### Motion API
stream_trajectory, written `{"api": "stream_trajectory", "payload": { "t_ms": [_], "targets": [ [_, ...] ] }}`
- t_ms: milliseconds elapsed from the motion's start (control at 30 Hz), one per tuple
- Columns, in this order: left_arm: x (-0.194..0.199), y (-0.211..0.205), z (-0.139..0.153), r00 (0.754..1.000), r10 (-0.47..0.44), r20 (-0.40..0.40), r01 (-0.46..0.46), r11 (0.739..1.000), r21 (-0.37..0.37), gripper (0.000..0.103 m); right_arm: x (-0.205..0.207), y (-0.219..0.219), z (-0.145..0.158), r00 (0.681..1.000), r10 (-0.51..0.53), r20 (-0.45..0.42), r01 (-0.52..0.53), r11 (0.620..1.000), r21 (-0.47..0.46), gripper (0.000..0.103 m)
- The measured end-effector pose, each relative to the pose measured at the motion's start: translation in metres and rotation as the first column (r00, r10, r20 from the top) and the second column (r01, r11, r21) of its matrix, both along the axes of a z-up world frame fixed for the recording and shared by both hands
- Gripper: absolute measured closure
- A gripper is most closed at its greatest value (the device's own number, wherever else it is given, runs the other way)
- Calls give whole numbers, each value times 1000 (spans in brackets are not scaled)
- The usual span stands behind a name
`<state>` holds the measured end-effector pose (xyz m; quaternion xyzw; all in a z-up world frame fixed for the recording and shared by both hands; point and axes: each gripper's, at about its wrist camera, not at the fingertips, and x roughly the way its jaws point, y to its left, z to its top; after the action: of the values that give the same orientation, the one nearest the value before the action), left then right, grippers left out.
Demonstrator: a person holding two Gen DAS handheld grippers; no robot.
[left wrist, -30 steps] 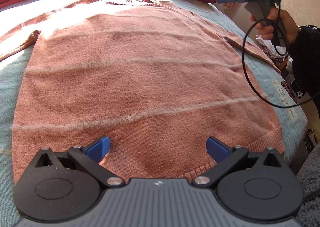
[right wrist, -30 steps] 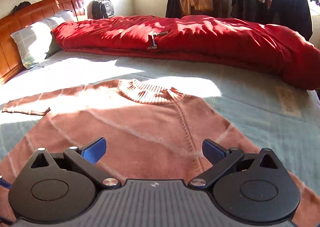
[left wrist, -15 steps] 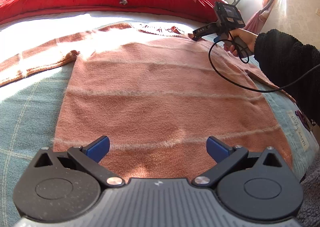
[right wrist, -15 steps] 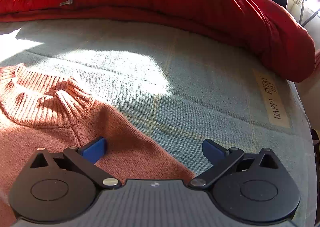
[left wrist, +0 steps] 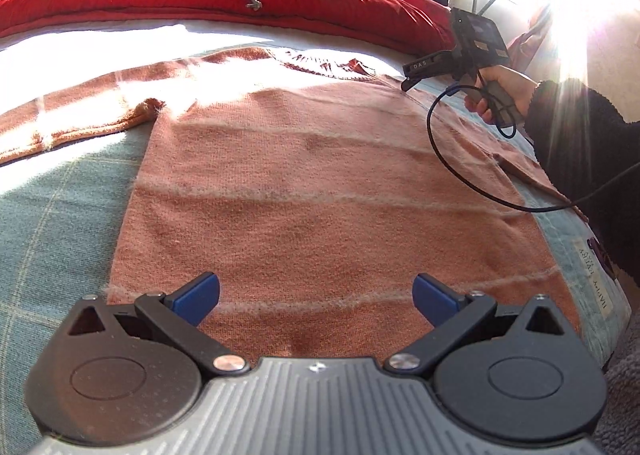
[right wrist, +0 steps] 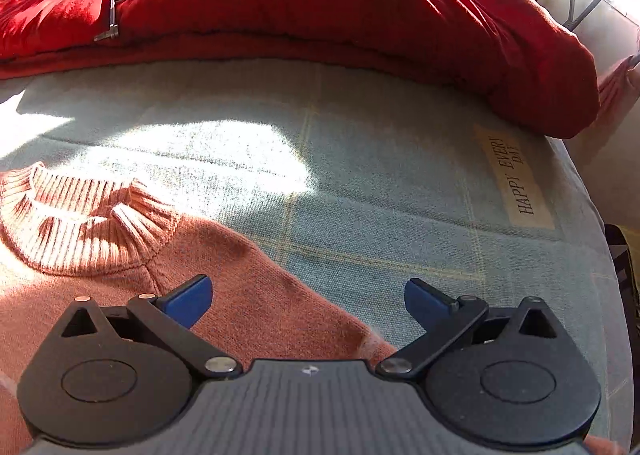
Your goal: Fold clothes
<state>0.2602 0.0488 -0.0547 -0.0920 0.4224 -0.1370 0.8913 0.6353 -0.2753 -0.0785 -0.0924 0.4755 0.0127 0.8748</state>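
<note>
The pink sweater [left wrist: 320,191] is lying flat and face-up across the middle of the bed [left wrist: 60,215], its hem toward the near edge and its ribbed collar [right wrist: 80,227] pointing toward the far side. Nothing is folded yet: body and both sleeves are lying spread out, one sleeve [left wrist: 72,119] reaching toward the bed's left edge, the other running off toward the right edge, partly behind the person's dark sleeve [left wrist: 584,159]. So the whole job is still waiting.

The left gripper [left wrist: 316,295] is hovering over the hem with its blue fingers [left wrist: 196,297] spread wide, holding nothing. The right gripper [right wrist: 306,297] is hanging over the shoulder beside the collar, fingers likewise wide apart and empty; whether it is touching the knit is hard to judge from this angle.

A bunched red duvet [right wrist: 320,7] is taking up the far side of the bed, with a small metal piece [right wrist: 116,11] resting on it, so room is limited there. The right gripper's black cable [left wrist: 440,159] is looping over the sweater's right side and could be snagging a fold. Sun glare is washing out the left sleeve.
</note>
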Motion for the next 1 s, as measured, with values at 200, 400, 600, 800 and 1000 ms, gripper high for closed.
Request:
{"api": "stream_trajectory", "payload": {
  "t_ms": [200,400,600,800,1000],
  "targets": [
    [-2,-4,4,1000,-20,5,20,1000,3,1,-18,-27,3,982,-173,73,170,985,42,0],
    [-2,-7,3,1000,-8,8,9,1000,-10,1,-76,12,44,992,101,81,-114,978,175,0],
    [-5,-14,1,999,-38,15,38,999,-5,1,-170,66,45,939,337,74,-344,931,121,0],
    [-5,-18,-10,999,-37,-13,37,999,7,1,-237,68,21,937,344,56,-346,937,45,0],
    [-6,-21,-24,996,-28,-81,32,998,47,1,-265,28,4,976,216,4,-214,966,143,0]
  ]
}}
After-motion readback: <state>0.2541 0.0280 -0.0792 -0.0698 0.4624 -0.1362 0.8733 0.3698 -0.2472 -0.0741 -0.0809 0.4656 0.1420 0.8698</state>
